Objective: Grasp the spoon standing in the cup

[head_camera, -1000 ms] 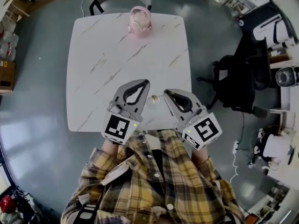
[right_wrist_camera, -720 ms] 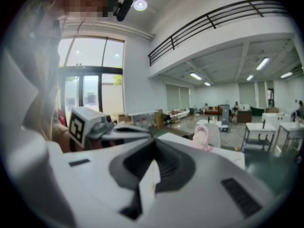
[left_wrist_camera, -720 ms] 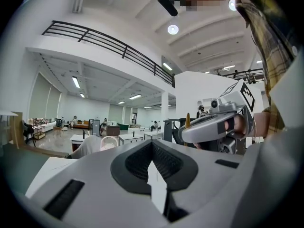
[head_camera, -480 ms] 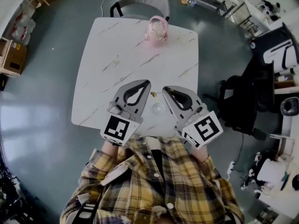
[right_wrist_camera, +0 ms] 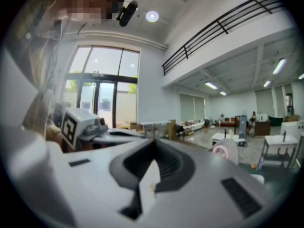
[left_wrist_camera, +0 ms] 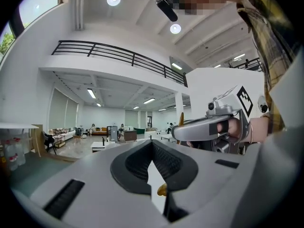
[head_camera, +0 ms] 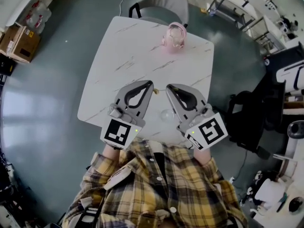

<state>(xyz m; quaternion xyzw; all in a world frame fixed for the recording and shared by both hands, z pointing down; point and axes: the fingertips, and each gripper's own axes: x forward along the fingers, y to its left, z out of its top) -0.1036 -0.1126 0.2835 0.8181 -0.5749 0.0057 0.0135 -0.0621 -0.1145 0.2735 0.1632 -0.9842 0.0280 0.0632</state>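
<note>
Clear and light-looking, the cup stands in the lower middle of the head view, near the bottom edge of the white marble table. The spoon shows only as a small gold tip just above it. The left gripper and the right gripper flank the cup closely. Each has its jaw tips pressed together and holds nothing (each gripper's own view shows only a sliver of table and a speck of gold through the slot).

The main risk is moving in with the jaws unopened, since a closed nose would knock the handle instead of straddling it. A thin handle would probably swing around the rim, and the cup could tip or slide toward the table edge. The other gripper, so near, could also bump the cup. The pink object at upper centre is well apart.
</note>
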